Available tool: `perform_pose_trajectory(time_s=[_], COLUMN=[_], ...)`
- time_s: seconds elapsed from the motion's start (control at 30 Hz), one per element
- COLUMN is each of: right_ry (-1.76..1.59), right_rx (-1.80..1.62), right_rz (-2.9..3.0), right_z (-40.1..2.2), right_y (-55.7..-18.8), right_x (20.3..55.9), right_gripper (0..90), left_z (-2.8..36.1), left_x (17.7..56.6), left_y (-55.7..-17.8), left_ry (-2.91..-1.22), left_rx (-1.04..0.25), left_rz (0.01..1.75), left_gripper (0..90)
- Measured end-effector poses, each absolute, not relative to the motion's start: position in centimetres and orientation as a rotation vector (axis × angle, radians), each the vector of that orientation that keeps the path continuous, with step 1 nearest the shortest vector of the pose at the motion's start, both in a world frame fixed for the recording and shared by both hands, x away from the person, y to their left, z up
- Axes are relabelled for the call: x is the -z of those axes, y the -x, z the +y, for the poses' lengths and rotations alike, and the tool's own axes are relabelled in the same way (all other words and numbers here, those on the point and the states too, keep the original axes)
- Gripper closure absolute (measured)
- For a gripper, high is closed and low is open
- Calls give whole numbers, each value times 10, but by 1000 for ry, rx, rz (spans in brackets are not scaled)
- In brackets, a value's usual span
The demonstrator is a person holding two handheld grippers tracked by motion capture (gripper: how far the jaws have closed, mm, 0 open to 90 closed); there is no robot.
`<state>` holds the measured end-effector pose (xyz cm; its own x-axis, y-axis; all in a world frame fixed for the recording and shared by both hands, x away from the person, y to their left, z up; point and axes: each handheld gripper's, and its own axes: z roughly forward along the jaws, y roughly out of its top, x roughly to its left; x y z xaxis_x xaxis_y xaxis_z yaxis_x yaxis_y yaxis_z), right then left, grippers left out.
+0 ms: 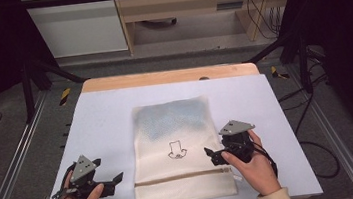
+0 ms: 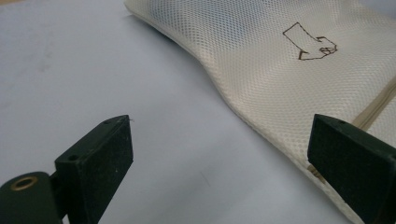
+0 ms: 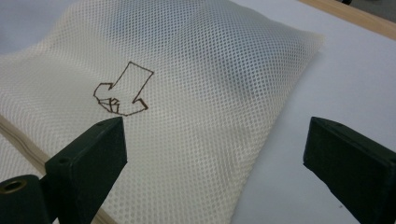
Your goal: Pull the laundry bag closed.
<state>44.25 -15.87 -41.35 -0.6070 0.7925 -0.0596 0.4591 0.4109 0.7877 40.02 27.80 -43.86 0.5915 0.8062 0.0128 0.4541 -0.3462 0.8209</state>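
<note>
You are working over a cream mesh bag (image 1: 179, 149) that is lying flat on the pale table top (image 1: 101, 118), its zipper (image 1: 183, 177) running across the end nearest you. Something bluish-grey (image 1: 176, 117) is showing through the mesh in the far half of the bag; what it is cannot be told. A brown arrow-shaped mark (image 1: 176, 149) is sitting on the middle of the bag. Your left gripper (image 1: 115, 179) is hovering just beside the bag's left edge, near the zipper end, and its jaws are standing wide apart with nothing between them. Your right gripper (image 1: 210, 153) is hovering at the bag's right edge, level with the arrow mark, and it too is released, jaws spread and gripping nothing. The high view is giving you the whole outline of the bag, both hands and the wooden strip (image 1: 169, 76) along the table's far edge. The left gripper view is adding the bag's wavy side edge (image 2: 224, 95) lying against bare table, and the zipper (image 2: 373, 109) running off behind one jaw. The right gripper view is showing the mesh weave closely, the dark patch (image 3: 243, 79) under it, and the bag's far corner (image 3: 317, 39) resting on the table.
</note>
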Motion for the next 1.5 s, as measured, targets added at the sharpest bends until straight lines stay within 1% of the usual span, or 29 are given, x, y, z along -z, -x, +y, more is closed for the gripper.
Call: perform_pose_trajectory(time_s=[0.27,0.6,1.07,1.17,1.5], right_ry=[-1070,-1096,-1150,-1167,-1238], right_rx=[-1081,-1079,-1097,-1083,-1085], right_rz=[2213,2185,2113,2099,2040], right_z=[-158,-165,-189,-195,-216], right_y=[-446,-446,-445,-444,-443], right_x=[407,409,407,407,410], right_gripper=[66,66,67,67,67], left_z=[291,307,331,337,349], left_x=[436,433,431,432,431], left_y=[-402,-404,-404,-405,-405], left_ry=[-1968,-1937,-1896,-1916,-1891], left_rx=[-602,-657,-738,-759,-768], left_rz=[997,1009,1022,1027,1044], left_gripper=[57,51,55,54,52])
